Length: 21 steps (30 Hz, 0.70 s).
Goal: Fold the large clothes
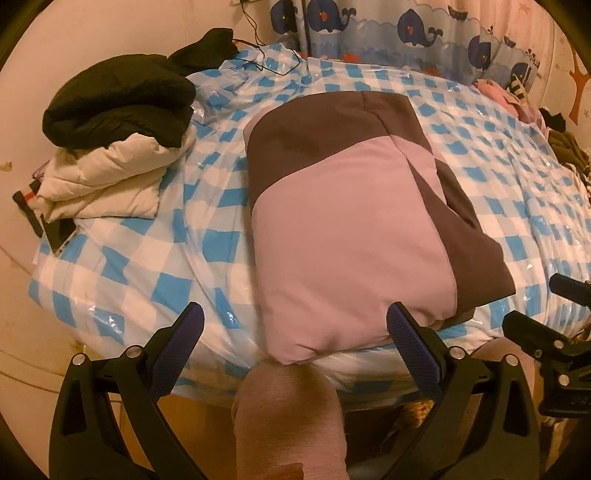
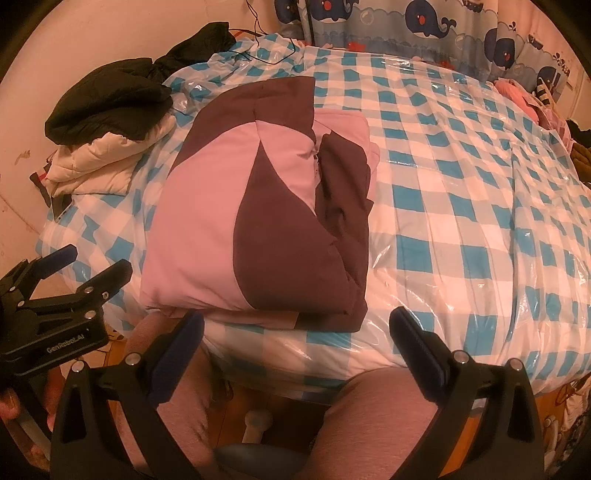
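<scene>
On the blue-checked bed (image 1: 122, 266), near its front edge, folded pink-and-brown jacket (image 1: 343, 221) lies flat, left gripper (image 1: 295, 339) and right gripper (image 2: 297, 343) both spread wide, empty, hovering just short of it.

Both my wrist views look down across the bed (image 1: 122, 266) from its near edge, close; both show the folded jacket (image 2: 236, 206) on it.

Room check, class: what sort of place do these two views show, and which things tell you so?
Most likely a home bedroom. A bed under a checked cover, a whale-print curtain behind it, and a pile of jackets at the bed's far left corner.
</scene>
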Tool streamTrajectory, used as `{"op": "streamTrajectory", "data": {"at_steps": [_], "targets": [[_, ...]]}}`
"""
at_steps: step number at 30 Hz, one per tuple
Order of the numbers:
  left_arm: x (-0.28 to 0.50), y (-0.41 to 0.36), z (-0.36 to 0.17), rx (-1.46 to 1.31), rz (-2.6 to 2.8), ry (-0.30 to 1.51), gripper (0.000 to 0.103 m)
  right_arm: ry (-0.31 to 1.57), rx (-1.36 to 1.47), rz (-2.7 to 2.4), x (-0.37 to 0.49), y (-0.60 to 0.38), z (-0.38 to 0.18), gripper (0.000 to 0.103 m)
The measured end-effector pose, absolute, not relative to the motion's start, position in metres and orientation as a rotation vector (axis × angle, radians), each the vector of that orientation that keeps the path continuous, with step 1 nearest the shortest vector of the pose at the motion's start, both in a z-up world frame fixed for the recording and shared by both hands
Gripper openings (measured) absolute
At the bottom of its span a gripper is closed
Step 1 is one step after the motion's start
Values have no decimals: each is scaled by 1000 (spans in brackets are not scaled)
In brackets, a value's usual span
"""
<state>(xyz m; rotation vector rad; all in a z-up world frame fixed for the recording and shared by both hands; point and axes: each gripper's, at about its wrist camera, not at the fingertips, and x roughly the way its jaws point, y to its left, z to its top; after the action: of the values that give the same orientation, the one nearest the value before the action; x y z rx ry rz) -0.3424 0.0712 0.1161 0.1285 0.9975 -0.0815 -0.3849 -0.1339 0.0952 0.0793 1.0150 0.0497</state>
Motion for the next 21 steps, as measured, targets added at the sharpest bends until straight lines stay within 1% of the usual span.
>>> {"op": "streamTrajectory", "data": {"at_steps": [21], "targets": [[-341, 63, 115, 119, -123, 1017, 95, 1015, 81, 51, -385, -136, 94, 96]]}}
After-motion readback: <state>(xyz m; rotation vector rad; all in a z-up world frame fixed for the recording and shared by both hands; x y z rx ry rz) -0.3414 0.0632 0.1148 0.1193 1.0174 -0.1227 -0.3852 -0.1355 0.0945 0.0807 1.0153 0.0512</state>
